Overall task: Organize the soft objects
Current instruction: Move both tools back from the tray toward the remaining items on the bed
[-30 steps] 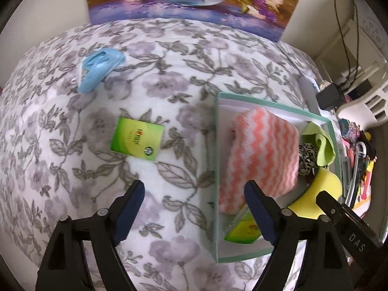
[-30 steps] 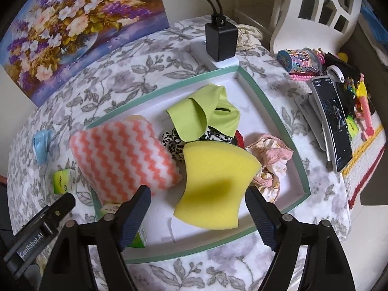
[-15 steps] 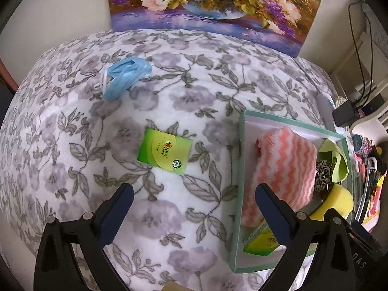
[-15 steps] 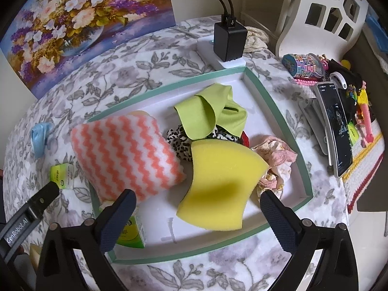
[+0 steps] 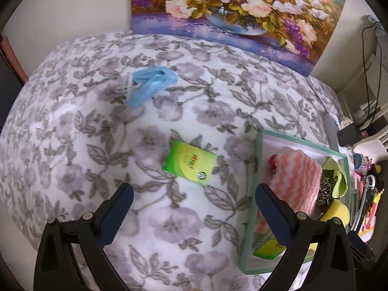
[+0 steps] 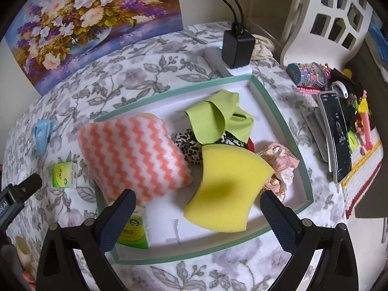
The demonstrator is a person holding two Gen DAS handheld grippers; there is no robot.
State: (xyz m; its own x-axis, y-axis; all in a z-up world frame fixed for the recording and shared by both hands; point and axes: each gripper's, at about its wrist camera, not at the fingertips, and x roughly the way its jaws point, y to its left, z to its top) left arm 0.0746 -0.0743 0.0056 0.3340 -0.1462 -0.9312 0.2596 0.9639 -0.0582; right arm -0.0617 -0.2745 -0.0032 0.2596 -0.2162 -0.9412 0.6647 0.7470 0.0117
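Observation:
A green tissue pack [image 5: 189, 162] lies flat on the floral cloth, just beyond my open left gripper [image 5: 192, 195]. Farther back lies a blue face mask [image 5: 150, 84]. The green-rimmed white tray [image 6: 283, 121] holds an orange zigzag sponge cloth [image 6: 131, 155], a yellow sponge [image 6: 230, 184], a lime cloth [image 6: 218, 118], a leopard-print piece [image 6: 191, 145], a pink frilly cloth [image 6: 281, 162] and a second green pack [image 6: 134, 230]. My right gripper [image 6: 196, 201] hangs open over the tray's near side, nothing between its fingers.
A flower painting [image 5: 232, 12] leans at the back. A black charger on a white power strip [image 6: 236, 48] sits behind the tray. A phone [image 6: 335, 133], toys and a white chair [image 6: 327, 17] crowd the right side. The left gripper's body [image 6: 17, 198] shows at the left edge.
My left gripper opened wider and moved left off the tray, over the cloth, now facing the loose green pack. My right gripper opened wider above the yellow sponge.

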